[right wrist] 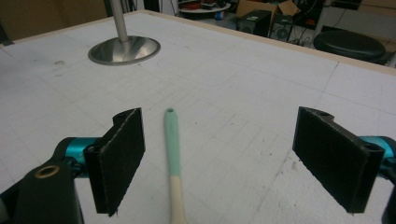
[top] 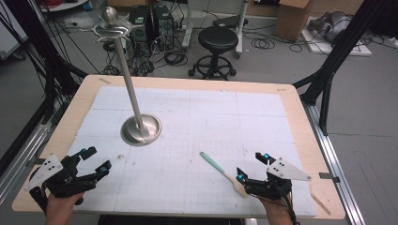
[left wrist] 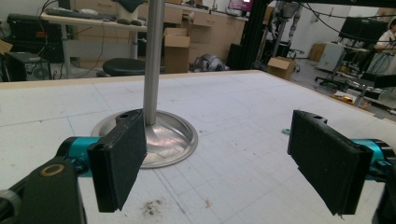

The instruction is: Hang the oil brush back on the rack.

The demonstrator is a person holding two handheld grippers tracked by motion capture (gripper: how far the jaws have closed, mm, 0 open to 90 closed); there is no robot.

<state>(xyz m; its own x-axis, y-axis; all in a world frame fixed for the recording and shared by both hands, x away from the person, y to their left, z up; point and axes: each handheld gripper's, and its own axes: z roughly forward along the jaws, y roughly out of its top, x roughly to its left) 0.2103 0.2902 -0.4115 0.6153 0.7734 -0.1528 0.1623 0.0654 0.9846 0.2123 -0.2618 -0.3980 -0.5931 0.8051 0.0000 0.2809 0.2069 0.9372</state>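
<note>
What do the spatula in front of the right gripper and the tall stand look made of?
Spatula: the mint-green part looks like matte silicone or plastic, the pale part like unfinished wood; neither is certain. Stand: likely brushed steel, as its round base and pole show soft grey reflections.

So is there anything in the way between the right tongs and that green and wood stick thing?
No, nothing visible is in the way. The right tongs are open, and the green-handled utensil lies flat on the white mat right between their jaws. The metal stand is farther off, toward the left.
</note>
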